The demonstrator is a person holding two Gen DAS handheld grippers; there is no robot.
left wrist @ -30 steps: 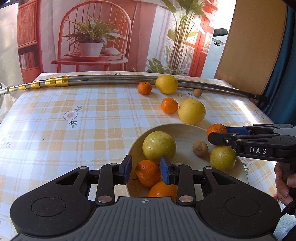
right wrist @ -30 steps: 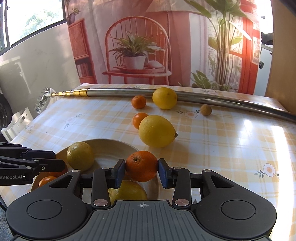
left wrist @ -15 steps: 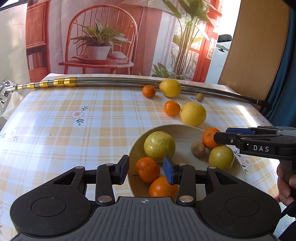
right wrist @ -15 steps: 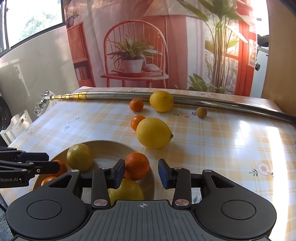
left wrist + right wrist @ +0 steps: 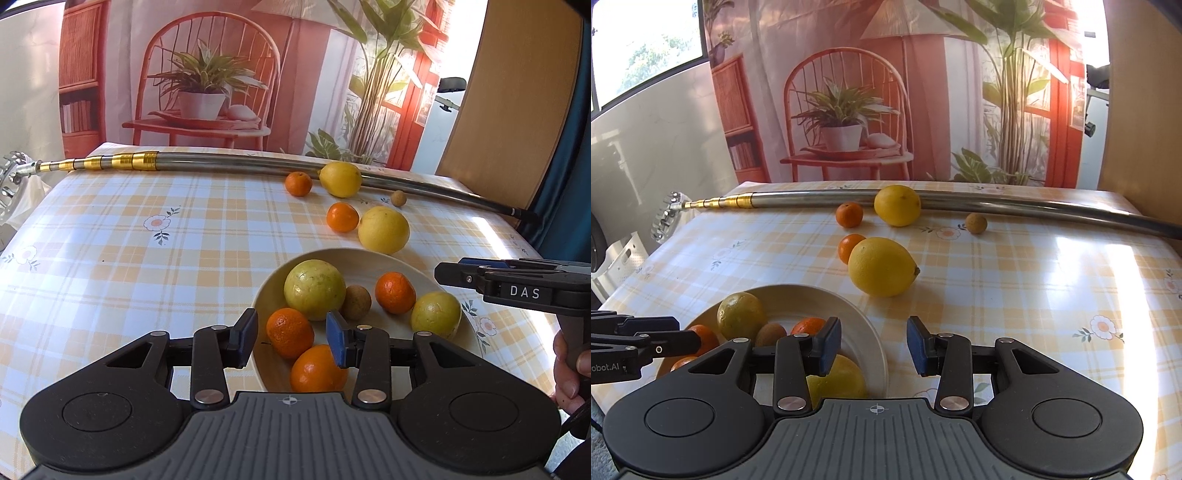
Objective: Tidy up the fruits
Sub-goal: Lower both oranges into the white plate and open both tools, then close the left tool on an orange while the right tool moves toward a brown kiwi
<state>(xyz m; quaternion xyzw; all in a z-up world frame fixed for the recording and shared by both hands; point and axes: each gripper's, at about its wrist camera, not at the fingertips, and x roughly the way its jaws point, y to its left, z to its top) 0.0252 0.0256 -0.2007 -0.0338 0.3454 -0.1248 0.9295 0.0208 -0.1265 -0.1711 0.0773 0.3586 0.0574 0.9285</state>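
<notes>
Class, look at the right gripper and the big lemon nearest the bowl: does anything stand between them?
Nothing visible does. The right gripper is open and empty over the tablecloth, and only bare cloth lies between it and the big lemon. The bowl sits off to the left.

Both rigs were the same chunky black plastic build. The left gripper (image 5: 291, 338) had a ribbed grey pad at bottom centre with a little crosshair mark, round discs moulded into each lower corner, silver screws on the linkage arms and blue pads on the fingers (image 5: 337, 343). The right gripper (image 5: 873, 345) matched it. Seen side-on at right of the left view, it read "DAS" in white; a hand (image 5: 570, 371) wrapped its handle.
</notes>
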